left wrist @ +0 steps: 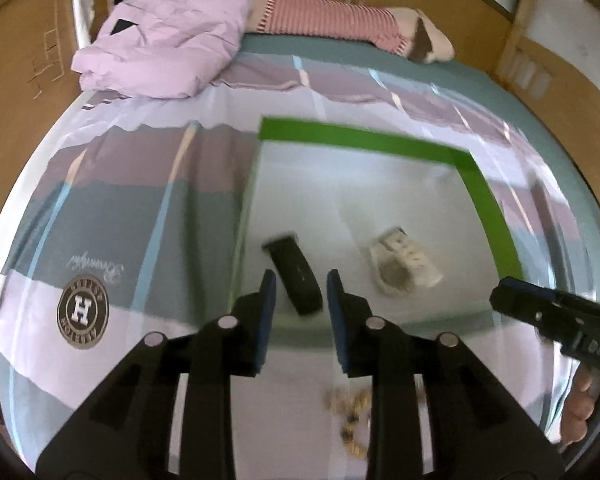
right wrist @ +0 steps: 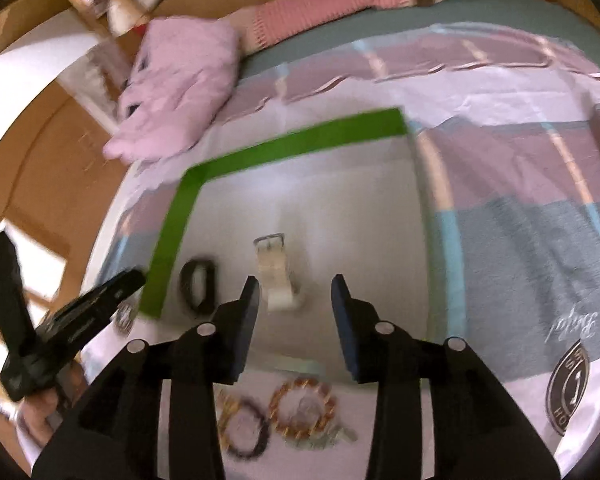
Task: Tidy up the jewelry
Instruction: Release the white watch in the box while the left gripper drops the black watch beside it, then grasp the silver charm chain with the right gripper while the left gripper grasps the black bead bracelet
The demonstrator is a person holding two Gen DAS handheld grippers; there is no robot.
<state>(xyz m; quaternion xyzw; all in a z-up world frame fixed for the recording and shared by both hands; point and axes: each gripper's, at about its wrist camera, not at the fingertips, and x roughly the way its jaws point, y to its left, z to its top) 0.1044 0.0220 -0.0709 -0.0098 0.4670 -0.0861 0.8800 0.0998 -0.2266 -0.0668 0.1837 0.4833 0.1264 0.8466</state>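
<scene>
A white board edged with green tape lies on the bed. On it rest a black watch band and a white watch. My left gripper hangs open just over the black band's near end, pads not pressing it. In the right wrist view my right gripper stands open, with the white watch just beyond its left finger and the black band further left. An amber bead bracelet and a dark bead bracelet lie on the sheet beneath the right gripper.
A folded pink quilt and a red-striped cloth sit at the bed's far end. Small loose beads lie on the patchwork sheet below the left gripper. Cardboard panels surround the bed. A hand holds the right gripper.
</scene>
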